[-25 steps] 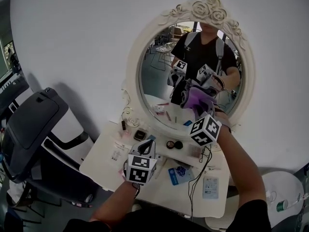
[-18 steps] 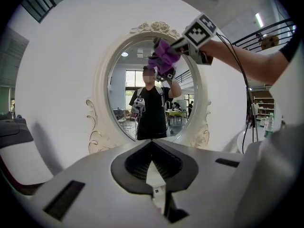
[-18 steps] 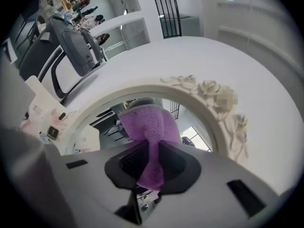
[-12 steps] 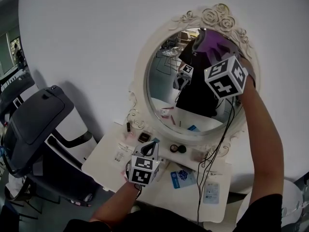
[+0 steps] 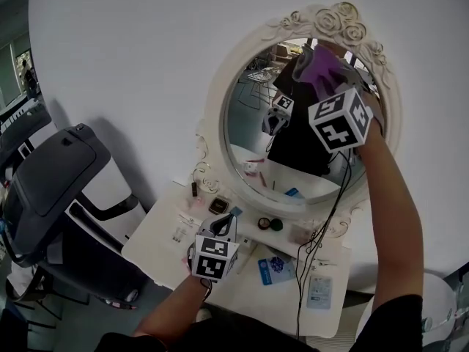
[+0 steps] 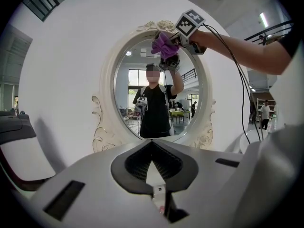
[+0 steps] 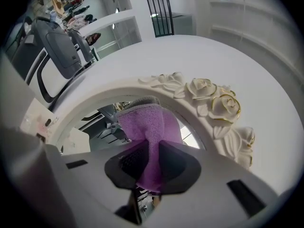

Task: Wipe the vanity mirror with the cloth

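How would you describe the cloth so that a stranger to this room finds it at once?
Look at the oval vanity mirror with its cream carved frame. Near the top of the glass, just under the roses, the right gripper holds the cloth. It is fluffy and purple, whereas the frame beside it is cream.

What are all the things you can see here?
Oval vanity mirror with cream rose-carved frame: one, cream, on the wall.
Fluffy purple cloth: one, purple, at the mirror's top.
White vanity table: one, white, below the mirror.
Small round pots: two, dark, on the table near the mirror.
Blue packet: one, blue, on the table's front part.
Dark grey padded chair: one, grey, left of the table.
Left gripper: one, white, shut and empty, low over the table.
Right gripper: one, white, shut on the cloth, up at the mirror's top.
Person's arms: two, each holding a gripper.
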`<state>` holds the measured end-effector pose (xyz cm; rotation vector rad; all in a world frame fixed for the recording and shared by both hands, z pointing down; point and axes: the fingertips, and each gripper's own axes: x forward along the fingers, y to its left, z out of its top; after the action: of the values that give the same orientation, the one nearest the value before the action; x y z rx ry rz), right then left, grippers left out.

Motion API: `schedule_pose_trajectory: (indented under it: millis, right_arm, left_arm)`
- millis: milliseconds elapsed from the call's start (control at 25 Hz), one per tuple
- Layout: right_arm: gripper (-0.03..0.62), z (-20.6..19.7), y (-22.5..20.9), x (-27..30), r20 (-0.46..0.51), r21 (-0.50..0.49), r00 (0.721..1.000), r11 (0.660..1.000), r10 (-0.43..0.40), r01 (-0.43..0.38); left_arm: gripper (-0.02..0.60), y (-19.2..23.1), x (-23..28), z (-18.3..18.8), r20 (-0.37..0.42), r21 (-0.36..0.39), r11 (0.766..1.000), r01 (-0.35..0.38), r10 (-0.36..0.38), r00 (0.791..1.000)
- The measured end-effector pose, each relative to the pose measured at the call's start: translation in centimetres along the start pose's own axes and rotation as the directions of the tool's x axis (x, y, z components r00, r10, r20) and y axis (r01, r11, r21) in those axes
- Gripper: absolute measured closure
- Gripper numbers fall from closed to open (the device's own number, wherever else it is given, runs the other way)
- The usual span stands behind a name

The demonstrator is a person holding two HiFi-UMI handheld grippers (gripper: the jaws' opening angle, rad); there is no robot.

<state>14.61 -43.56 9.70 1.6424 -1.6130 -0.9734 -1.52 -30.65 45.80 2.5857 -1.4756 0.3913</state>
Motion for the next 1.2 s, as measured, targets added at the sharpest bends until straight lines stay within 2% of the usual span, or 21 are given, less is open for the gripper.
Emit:
schedule_pose_trajectory:
  millis: [200, 440, 680, 840, 880, 1080, 1200]
  right_arm:
    - [0.527, -2.7, 5.5, -0.3, -0.024, -0.044, 0.997, 0.997, 0.069, -0.07]
    - [0.528, -9.0, 14.9, -1.3, -0.097, -0.036, 0.977, 0.98, 0.19, -0.194]
    - [0.527, -14.5, 25.1, -1.7, -0.174, 0.073, 0.931, 0.947, 0.321, -0.312]
    - [0.526, -19.1, 31.6, -2.2, -0.262, 0.121, 0.875, 0.913, 0.407, -0.389]
    - [0.526, -20.0, 32.7, -2.4, -0.271, 0.12, 0.869, 0.911, 0.413, -0.396]
    - [0.526, -20.6, 33.7, -2.8, -0.266, 0.129, 0.861, 0.901, 0.433, -0.414]
    - [0.526, -17.3, 31.7, -3.2, -0.19, 0.112, 0.884, 0.904, 0.426, -0.412]
  left_arm:
    - [0.584, -0.1, 0.1, -0.5, -0.014, 0.004, 1.0, 0.005, -0.004, 1.0]
    - [0.584, 0.0, 0.3, -0.4, -0.009, 0.006, 1.0, 0.004, -0.004, 1.0]
    - [0.584, -0.2, 0.3, -0.6, -0.019, 0.014, 1.0, 0.014, -0.013, 1.0]
    - [0.584, 0.2, 0.1, -1.0, -0.025, 0.01, 1.0, 0.007, -0.007, 1.0]
    - [0.584, 0.4, 0.0, -1.0, -0.027, 0.009, 1.0, 0.004, -0.004, 1.0]
    - [0.584, 1.7, -0.3, -1.3, -0.028, -0.002, 1.0, -0.013, 0.013, 1.0]
    - [0.584, 2.1, -0.3, -1.3, -0.023, -0.009, 1.0, -0.017, 0.017, 1.0]
